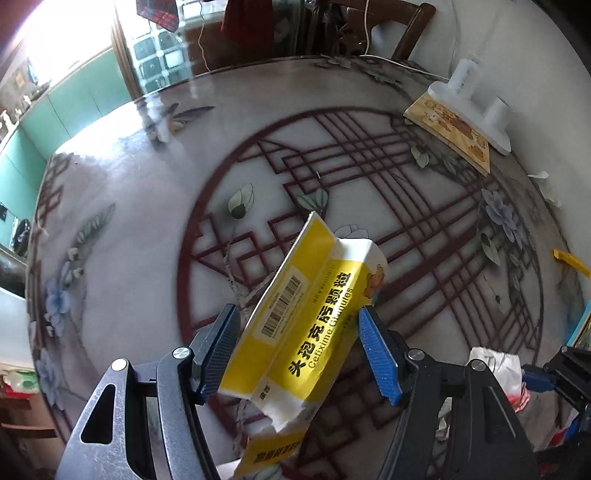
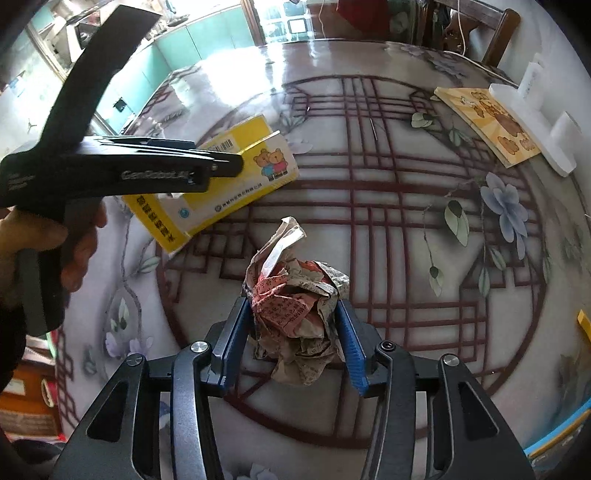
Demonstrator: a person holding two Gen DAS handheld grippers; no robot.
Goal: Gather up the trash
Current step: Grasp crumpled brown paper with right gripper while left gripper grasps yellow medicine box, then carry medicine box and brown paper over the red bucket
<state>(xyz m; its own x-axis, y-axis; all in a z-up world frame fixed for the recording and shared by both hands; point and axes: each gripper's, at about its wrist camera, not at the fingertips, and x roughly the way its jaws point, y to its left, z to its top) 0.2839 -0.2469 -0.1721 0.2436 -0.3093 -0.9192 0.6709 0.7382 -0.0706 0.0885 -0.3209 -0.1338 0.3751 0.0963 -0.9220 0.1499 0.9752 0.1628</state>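
A crushed yellow medicine box (image 1: 314, 277) with a torn white end sits slantwise between my left gripper's (image 1: 297, 312) blue pads, which press on its two long sides. In the right wrist view the same box (image 2: 229, 177) hangs tilted above the table, with the left gripper (image 2: 147, 173) on it from the left and a hand (image 2: 44, 240) around the handle. My right gripper (image 2: 291, 304) is shut on a ball of crumpled printed paper (image 2: 295, 288), red and beige, held just over the table. The paper ball (image 1: 495, 365) also shows at the left wrist view's lower right.
A round table (image 1: 147, 221) with a red lattice and flower pattern fills both views. At its far right lie a bear picture book (image 2: 491, 122) and a white foam block (image 2: 535, 122). A white scrap (image 1: 546, 184) and a yellow piece (image 1: 570, 260) lie at the right rim. A wooden chair (image 1: 391, 29) stands behind.
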